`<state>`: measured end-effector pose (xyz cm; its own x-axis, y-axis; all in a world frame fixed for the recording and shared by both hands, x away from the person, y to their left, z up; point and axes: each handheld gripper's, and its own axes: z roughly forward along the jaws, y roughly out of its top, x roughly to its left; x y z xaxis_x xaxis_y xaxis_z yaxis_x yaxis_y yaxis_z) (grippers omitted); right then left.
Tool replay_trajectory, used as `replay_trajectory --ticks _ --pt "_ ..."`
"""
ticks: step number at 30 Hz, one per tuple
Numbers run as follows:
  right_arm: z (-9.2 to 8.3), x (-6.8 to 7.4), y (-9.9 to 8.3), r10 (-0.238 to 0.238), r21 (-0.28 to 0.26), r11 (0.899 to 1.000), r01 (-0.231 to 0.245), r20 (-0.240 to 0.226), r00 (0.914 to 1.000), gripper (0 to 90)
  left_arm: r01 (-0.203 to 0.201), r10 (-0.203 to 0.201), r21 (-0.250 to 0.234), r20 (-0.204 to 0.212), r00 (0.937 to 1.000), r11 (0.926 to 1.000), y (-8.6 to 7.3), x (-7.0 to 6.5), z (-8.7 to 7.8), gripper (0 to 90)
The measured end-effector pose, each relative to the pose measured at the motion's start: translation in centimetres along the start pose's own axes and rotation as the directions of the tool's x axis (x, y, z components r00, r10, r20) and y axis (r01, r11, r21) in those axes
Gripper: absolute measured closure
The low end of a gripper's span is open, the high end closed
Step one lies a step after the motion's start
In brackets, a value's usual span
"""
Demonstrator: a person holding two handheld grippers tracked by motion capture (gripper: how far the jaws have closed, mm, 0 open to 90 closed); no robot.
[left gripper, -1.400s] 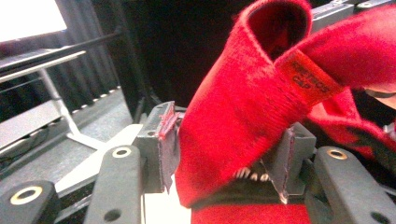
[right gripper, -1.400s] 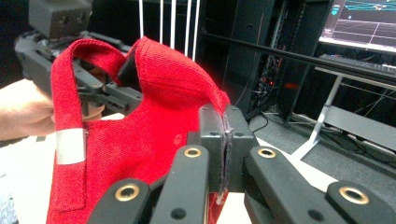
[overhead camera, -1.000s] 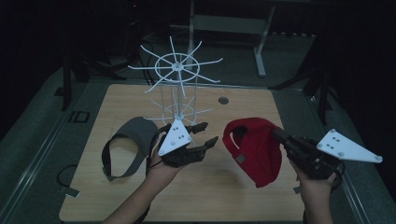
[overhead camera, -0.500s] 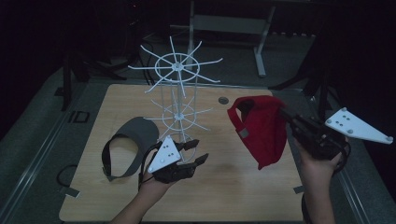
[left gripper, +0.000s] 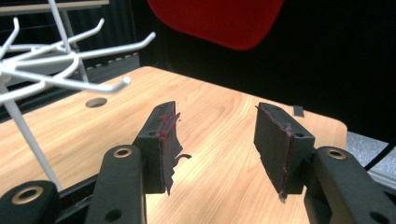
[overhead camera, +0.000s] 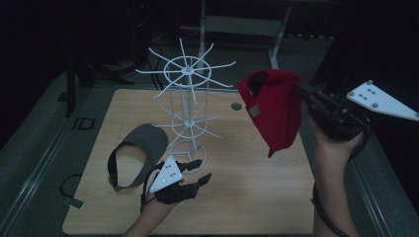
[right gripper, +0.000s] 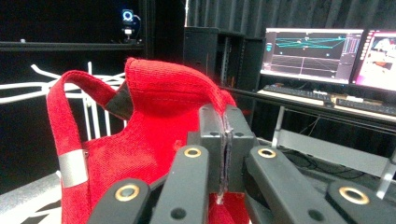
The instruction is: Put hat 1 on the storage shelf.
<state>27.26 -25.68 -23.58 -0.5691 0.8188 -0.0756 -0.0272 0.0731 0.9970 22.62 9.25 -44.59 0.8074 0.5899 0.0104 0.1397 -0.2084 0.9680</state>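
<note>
— How was the red knitted fabric cap (overhead camera: pixel 275 106) held?

— Clamped by the right gripper (overhead camera: pixel 302 92) above the wooden table (overhead camera: pixel 257 197), long axis vertical (brim downward). The left gripper (overhead camera: pixel 201 171) was kept open, empty.

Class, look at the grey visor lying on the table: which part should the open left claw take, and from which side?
Probably the visor's thin strap loop at its left. The left claw sits open just right of the brim, so it should swing over and come down from above; the flat brim hugs the table and offers little edge.
</note>
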Motion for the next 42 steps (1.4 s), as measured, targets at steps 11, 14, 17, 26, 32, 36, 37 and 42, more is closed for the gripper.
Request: replay_trajectory --ticks 11,14,17,26,32,36,37,42 --pt "2.6 1.3 -0.1 -0.022 0.044 0.999 0.023 -0.019 0.9996 88.8 0.03 -0.029 0.011 -0.022 0.9993 0.9995 -1.3 0.6 -0.5 49.7" --pt "2.8 1.6 -0.6 -0.032 0.054 0.998 0.033 -0.02 0.9993 88.8 0.035 -0.035 0.016 -0.024 0.9991 0.9992 -1.6 0.6 -0.5 49.7" --pt "3.0 1.7 -1.2 -0.032 0.066 0.997 0.034 -0.028 0.9991 88.8 0.036 -0.035 0.017 -0.028 0.999 0.9992 -1.7 0.6 -0.5 49.8" --pt "3.0 2.2 -3.7 -0.032 0.104 0.994 0.038 -0.062 0.9976 88.7 0.035 -0.034 0.028 -0.048 0.9983 0.999 -2.1 0.9 -0.9 49.7" --pt "2.8 2.5 -5.1 -0.036 0.131 0.99 0.048 -0.095 0.9948 88.6 0.045 -0.043 0.032 -0.053 0.9977 0.9985 -2.6 1.0 -1.0 49.7" --pt "2.6 2.4 -5.6 -0.031 0.14 0.989 0.047 -0.113 0.9931 88.5 0.049 -0.047 0.034 -0.053 0.9975 0.9982 -2.7 1.0 -1.1 49.7" --pt "2.5 2.3 -5.7 -0.027 0.141 0.989 0.043 -0.116 0.9929 88.5 0.049 -0.047 0.034 -0.054 0.9974 0.9982 -2.7 1.0 -1.2 49.7" --pt "2.2 1.8 -6.3 -0.004 0.145 0.989 0.024 -0.131 0.9913 87.6 0.051 -0.049 0.037 -0.054 0.9973 0.998 -3.0 1.0 -1.3 49.8"
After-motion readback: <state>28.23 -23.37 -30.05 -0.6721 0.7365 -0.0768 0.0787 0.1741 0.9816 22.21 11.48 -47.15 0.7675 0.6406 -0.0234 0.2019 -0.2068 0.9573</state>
